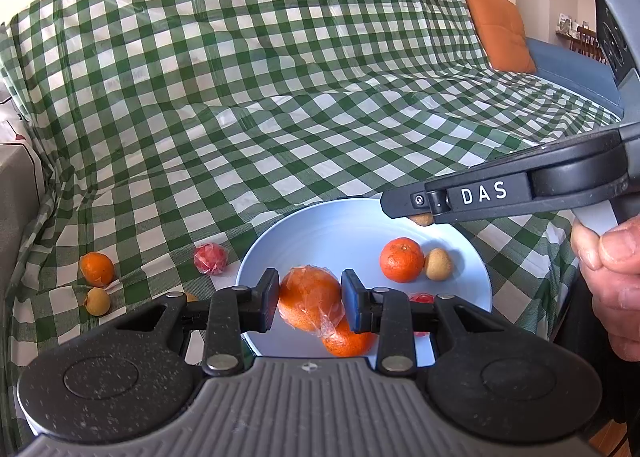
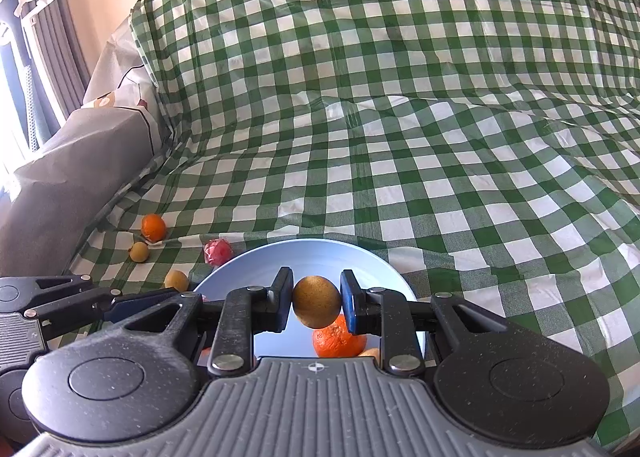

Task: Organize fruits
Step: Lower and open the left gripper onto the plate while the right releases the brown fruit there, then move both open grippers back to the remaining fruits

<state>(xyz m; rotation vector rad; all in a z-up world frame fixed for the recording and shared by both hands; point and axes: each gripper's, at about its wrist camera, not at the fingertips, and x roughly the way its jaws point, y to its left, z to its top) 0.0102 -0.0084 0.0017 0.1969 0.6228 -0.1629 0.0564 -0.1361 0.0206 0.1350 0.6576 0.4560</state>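
Over the pale blue round plate (image 1: 304, 225) in the left wrist view, the left gripper (image 1: 310, 303) clamps a plastic-wrapped orange (image 1: 308, 297), above another orange (image 1: 348, 341). A bare orange (image 1: 401, 259) and small brown fruit (image 1: 439, 264) lie on the plate; a red wrapped fruit (image 1: 211, 258) sits on the green checked cloth (image 1: 280, 97).

From the right wrist view, the right gripper (image 2: 316, 303) pinches a small round brown fruit (image 2: 317, 301) above the plate (image 2: 320, 253).
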